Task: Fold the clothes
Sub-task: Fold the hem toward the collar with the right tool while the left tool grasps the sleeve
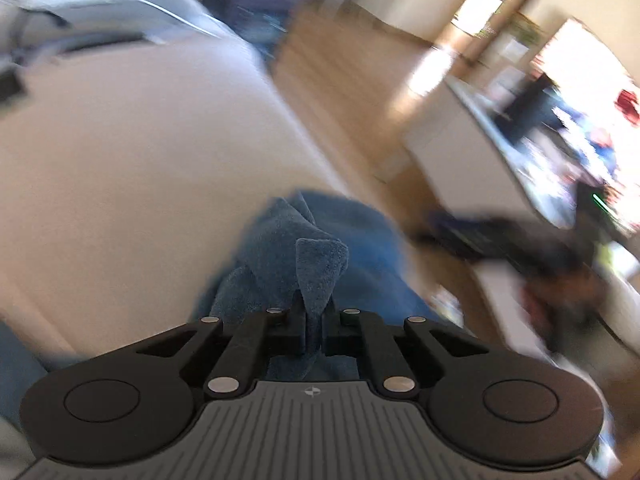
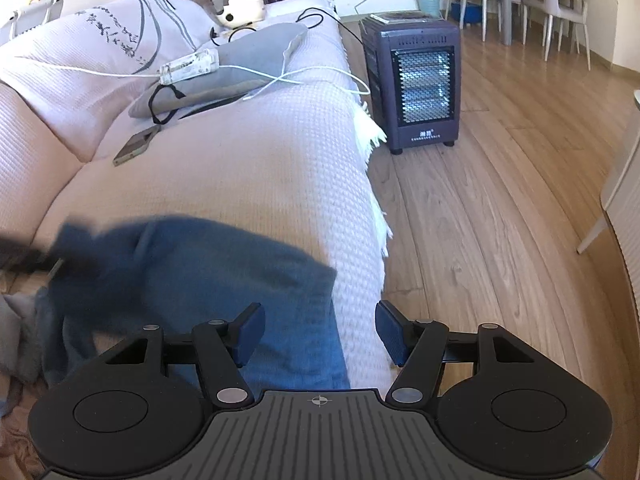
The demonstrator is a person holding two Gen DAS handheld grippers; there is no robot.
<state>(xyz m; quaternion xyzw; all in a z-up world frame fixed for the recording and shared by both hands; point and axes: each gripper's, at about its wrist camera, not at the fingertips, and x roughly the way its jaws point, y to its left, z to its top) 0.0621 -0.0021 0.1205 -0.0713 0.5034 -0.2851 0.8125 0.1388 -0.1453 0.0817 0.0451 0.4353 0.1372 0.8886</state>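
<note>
A blue fleece garment (image 2: 208,276) lies spread on the pink sofa cover (image 2: 256,160), reaching down to the near edge. In the left wrist view my left gripper (image 1: 313,322) is shut on a pinched corner of this blue garment (image 1: 320,272), which sticks up between the jaws. The view is blurred by motion. My right gripper (image 2: 318,332) stands open just above the garment's right edge, with nothing pressed between its blue pads (image 2: 250,332). At the far left of the right wrist view the left gripper (image 2: 24,258) shows as a dark blur lifting the cloth.
A dark space heater (image 2: 416,84) stands on the wooden floor (image 2: 500,220) beside the sofa. On the sofa lie a grey cushion (image 2: 236,68), a white power strip (image 2: 188,66) with cables and a phone (image 2: 136,144). Grey cloth (image 2: 16,328) lies at the left. Dining chairs (image 2: 560,4) stand far back.
</note>
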